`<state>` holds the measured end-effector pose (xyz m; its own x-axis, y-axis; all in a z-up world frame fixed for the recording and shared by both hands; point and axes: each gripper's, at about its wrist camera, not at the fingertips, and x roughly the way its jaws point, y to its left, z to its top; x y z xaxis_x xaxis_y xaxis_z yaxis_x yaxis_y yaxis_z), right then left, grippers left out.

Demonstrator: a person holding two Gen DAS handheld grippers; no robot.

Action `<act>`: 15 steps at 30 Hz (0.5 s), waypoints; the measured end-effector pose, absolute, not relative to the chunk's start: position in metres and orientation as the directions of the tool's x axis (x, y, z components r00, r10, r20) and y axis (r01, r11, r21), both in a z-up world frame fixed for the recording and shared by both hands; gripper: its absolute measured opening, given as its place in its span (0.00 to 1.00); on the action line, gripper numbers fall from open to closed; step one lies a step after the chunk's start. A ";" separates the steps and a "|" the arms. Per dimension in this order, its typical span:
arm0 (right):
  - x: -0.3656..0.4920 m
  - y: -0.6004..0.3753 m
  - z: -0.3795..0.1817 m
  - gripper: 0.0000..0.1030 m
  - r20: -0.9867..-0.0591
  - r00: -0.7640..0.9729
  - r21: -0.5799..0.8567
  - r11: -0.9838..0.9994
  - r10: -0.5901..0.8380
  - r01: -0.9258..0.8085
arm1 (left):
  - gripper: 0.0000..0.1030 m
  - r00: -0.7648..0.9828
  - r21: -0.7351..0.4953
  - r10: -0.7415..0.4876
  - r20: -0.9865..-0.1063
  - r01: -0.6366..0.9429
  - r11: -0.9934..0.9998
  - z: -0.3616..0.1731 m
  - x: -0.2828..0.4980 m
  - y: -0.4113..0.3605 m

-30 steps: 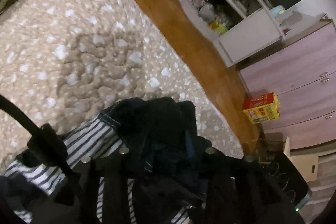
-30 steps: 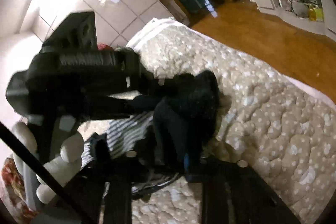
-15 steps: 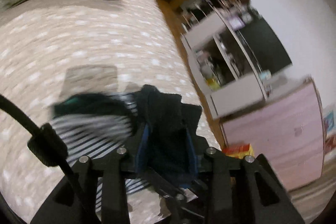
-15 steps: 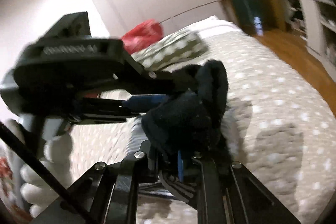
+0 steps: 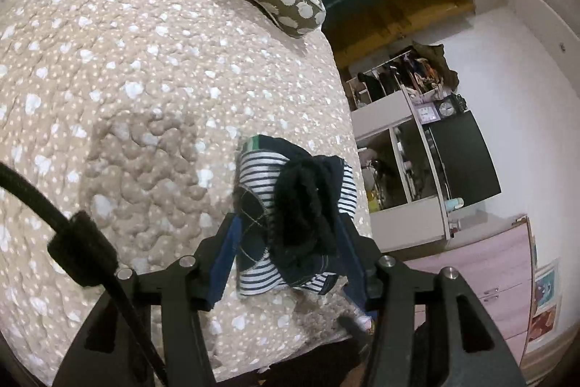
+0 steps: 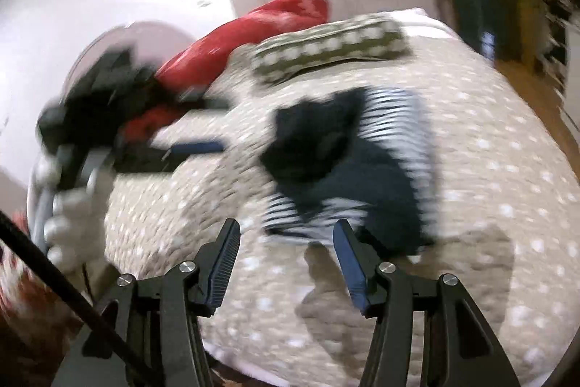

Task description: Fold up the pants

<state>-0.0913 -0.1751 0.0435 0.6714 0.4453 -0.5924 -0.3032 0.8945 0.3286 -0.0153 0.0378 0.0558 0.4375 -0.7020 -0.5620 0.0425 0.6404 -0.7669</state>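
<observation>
- Opening now, the left gripper [image 5: 286, 242] has its jaws around the folded pants [image 5: 293, 216], pads just clear of the cloth.
- Pants lie bundled near the bed's [image 5: 127, 104] right edge.
- Right gripper [image 6: 286, 256] is opening too, jaws apart with nothing between, just short of the pants.

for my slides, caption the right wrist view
Right gripper opening, empty, above the folded pants on the bed quilt.
</observation>
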 end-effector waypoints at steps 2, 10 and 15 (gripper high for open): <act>-0.086 -0.192 0.053 0.46 -0.588 0.703 0.339 0.911 0.401 -0.236 | 0.50 0.438 -0.758 -0.699 -0.565 0.059 0.650 0.059 -0.011 0.026; -0.063 -0.200 0.041 0.24 -0.598 0.698 0.395 0.902 0.394 -0.171 | 0.50 0.475 -0.421 -0.432 -0.767 0.136 0.897 0.083 0.004 -0.052; -0.052 -0.189 0.012 0.24 -0.651 0.655 0.369 0.914 0.383 -0.167 | 0.49 0.427 -0.244 -0.242 -0.871 0.051 0.968 0.031 0.024 -0.058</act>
